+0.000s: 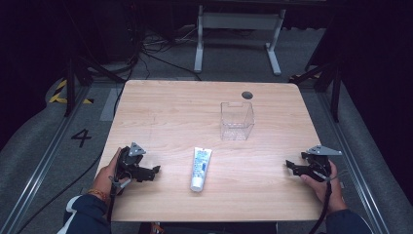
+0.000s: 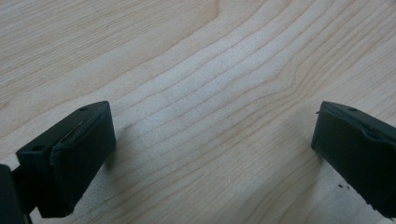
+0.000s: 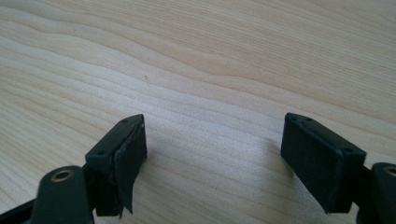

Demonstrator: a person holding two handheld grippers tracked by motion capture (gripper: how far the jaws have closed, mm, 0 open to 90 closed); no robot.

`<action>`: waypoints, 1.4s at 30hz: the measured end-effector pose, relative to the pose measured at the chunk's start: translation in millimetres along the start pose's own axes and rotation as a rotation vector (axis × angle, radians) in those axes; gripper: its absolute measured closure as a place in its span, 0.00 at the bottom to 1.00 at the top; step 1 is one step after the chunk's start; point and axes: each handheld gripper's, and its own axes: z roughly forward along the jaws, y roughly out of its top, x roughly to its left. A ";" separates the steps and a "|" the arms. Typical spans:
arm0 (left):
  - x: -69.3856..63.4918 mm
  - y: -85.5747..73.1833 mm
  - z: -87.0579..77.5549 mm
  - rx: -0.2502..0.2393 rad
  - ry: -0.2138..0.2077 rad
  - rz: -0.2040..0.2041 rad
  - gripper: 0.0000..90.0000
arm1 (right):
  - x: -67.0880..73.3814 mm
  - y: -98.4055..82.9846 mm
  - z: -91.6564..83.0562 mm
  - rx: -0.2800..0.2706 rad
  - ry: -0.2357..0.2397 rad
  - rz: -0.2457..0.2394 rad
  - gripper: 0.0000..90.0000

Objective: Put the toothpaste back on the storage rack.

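Note:
A white and blue tube (image 1: 199, 168) lies flat near the front middle of the wooden table (image 1: 165, 107), cap toward me. Behind it stands a clear plastic box (image 1: 236, 120), upright and with nothing in it. My left gripper (image 1: 155, 171) rests low at the front left, a hand's width left of the tube, open; in the left gripper view (image 2: 212, 154) only bare wood lies between its jaws. At the front right my right gripper (image 1: 288, 165) points toward the tube, also open, with bare wood between the jaws in the right gripper view (image 3: 212, 149).
A dark round hole (image 1: 247, 95) sits in the tabletop behind the box. Beyond the table are a white desk frame (image 1: 238, 29), cables on the grey floor and black stands at both sides.

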 end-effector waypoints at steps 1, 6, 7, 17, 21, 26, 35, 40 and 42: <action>0.0 0.0 0.1 -0.001 0.000 -0.001 0.00 | 0.0 0.0 0.0 0.000 0.000 0.000 0.25; -0.2 0.0 0.0 0.000 0.001 -0.003 0.00 | 0.2 -0.2 -0.2 0.001 -0.001 -0.001 0.25; -0.4 -0.1 0.0 0.000 0.000 -0.006 0.00 | 0.1 -0.1 -0.2 0.000 -0.001 -0.002 0.25; -1.5 5.0 -2.0 0.057 -0.028 0.045 0.01 | 0.1 -0.1 -0.1 0.000 -0.002 0.000 0.25; -3.9 8.1 -3.3 0.067 -0.079 0.095 0.08 | 0.2 -0.1 -0.1 0.000 -0.002 0.000 0.25; -8.1 14.7 -4.4 0.094 -0.084 0.065 0.17 | 0.1 -0.1 -0.1 0.000 -0.001 -0.001 0.25; -35.5 35.0 -8.6 0.136 -0.139 0.100 0.22 | 0.1 -0.1 -0.1 0.000 -0.002 -0.002 0.25; -50.6 47.3 -11.2 0.124 -0.143 0.091 0.23 | 0.2 -0.1 -0.2 0.001 -0.001 -0.001 0.25; -56.2 51.7 -11.8 0.120 -0.146 0.076 0.24 | 0.1 -0.1 -0.1 0.001 -0.002 -0.002 0.25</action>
